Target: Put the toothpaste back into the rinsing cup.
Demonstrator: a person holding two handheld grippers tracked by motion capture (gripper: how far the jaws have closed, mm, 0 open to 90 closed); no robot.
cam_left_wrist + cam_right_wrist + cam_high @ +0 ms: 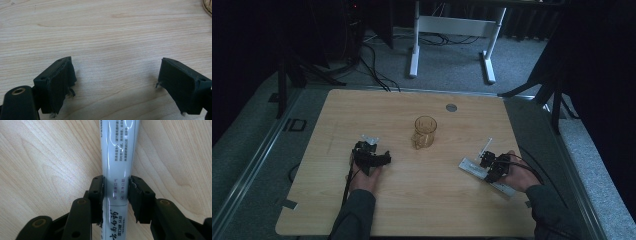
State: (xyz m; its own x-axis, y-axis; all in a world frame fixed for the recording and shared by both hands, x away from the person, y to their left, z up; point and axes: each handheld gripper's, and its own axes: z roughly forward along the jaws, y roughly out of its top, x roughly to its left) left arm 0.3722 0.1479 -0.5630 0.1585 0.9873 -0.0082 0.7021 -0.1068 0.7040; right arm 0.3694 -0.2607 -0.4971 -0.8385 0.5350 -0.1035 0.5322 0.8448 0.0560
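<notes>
We are squeezing the long white toothpaste tube (117,170) across its middle with our right gripper (116,195); our left gripper (115,82) is hanging wide apart, left of the brown glass mug (425,131).

White printed tube (117,170) lies flat on the wooden table (422,200), near the amber glass mug (424,132)

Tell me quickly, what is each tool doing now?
Left tool: open, holding nothing, over bare table.
Right tool: closed on the white tube.
</notes>
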